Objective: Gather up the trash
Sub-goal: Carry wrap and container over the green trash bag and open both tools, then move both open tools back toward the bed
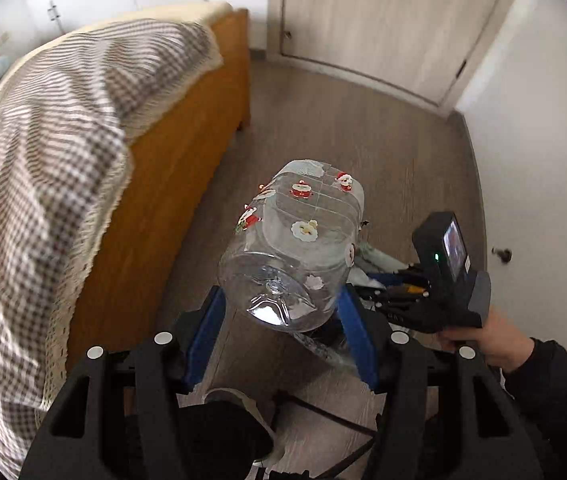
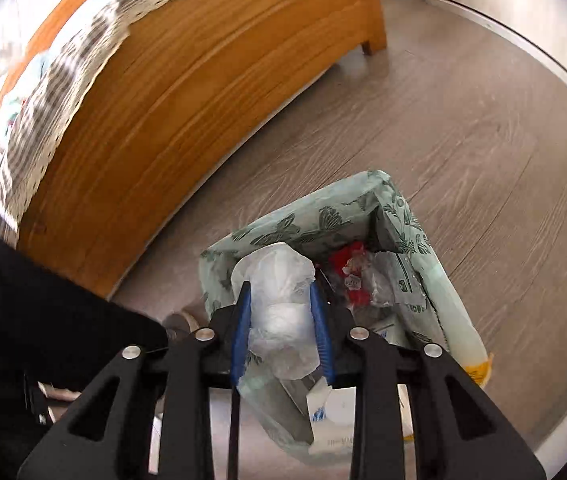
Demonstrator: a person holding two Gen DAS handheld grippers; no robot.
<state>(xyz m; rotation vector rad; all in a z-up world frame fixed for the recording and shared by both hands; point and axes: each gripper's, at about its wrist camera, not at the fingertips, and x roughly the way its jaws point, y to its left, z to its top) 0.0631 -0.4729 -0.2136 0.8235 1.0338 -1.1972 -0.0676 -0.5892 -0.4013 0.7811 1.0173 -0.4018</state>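
Note:
My left gripper (image 1: 279, 316) is shut on a clear plastic bottle (image 1: 295, 236) with Santa stickers, gripped near its base between the blue pads and held tilted above the floor. My right gripper (image 2: 279, 292) is shut on a crumpled wad of clear plastic (image 2: 279, 280), which fills the gap between its blue fingers. The wad hangs over the open mouth of a pale green butterfly-print trash bag (image 2: 423, 280) standing on the floor. Inside the bag lie a red wrapper (image 2: 353, 276) and paper scraps. In the left wrist view a corner of the bag (image 1: 371, 256) peeks out behind the bottle.
A wooden bed frame (image 2: 187, 100) with a checked blanket (image 1: 43, 160) runs along the left. Grey wood floor (image 2: 463, 120) stretches to a closed door (image 1: 383, 20) and white wall. A hand (image 1: 487, 340) in a dark sleeve holds the right gripper's handle. Black cables (image 1: 323, 412) cross the floor below.

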